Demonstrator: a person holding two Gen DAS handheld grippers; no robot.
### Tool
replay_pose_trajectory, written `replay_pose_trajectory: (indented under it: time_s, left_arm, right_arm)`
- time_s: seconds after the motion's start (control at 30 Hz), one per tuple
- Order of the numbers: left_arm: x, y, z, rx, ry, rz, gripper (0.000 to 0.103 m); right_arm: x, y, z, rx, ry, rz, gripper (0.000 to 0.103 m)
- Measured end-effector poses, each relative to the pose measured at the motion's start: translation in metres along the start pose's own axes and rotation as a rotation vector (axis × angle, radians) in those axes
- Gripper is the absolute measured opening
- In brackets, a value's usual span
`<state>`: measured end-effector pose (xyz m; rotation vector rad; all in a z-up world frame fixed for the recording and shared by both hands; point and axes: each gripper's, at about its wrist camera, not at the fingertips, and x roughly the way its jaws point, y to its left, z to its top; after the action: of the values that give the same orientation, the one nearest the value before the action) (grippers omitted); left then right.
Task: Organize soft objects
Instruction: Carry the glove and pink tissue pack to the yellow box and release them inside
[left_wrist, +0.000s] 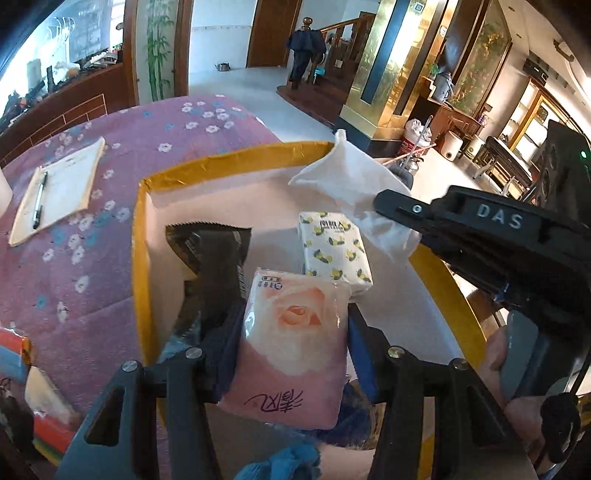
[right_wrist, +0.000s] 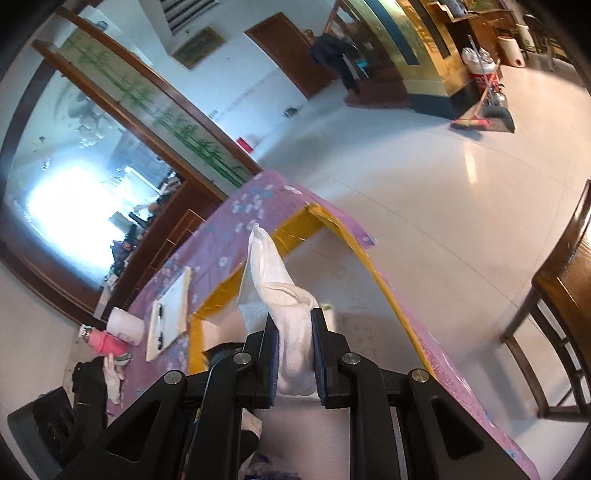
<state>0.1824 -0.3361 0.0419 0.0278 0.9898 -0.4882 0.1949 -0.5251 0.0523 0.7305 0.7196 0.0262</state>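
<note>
Over the yellow-rimmed box (left_wrist: 229, 162), both grippers pinch soft, perhaps tissue, packs.

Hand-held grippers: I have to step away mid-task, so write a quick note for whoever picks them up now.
Left hand-held gripper: shut on the pink tissue pack, held over the yellow-rimmed box.
Right hand-held gripper: shut on the white cloth, also above the box.
Already in the box: lemon-print tissue pack and dark wrapper packet.
Left to do: set down the pink pack and the cloth. Colourful items at the table's left edge may still need sorting.
</note>
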Motion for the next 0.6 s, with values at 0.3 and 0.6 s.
replay_pose_trajectory:
  time_s: [0.3,0.6]
  left_arm:
    - [0.005,0.001,-0.006,-0.016,0.007,-0.013,0.054]
    - [-0.006,0.006,-0.009,-0.035,-0.001,-0.026,0.061]
  right_arm:
    - [0.008,-0.004,-0.003,0.006,0.023,-0.016,0.021]
    - [0.0,0.002,-0.005,0.007,0.012,0.002,0.043]
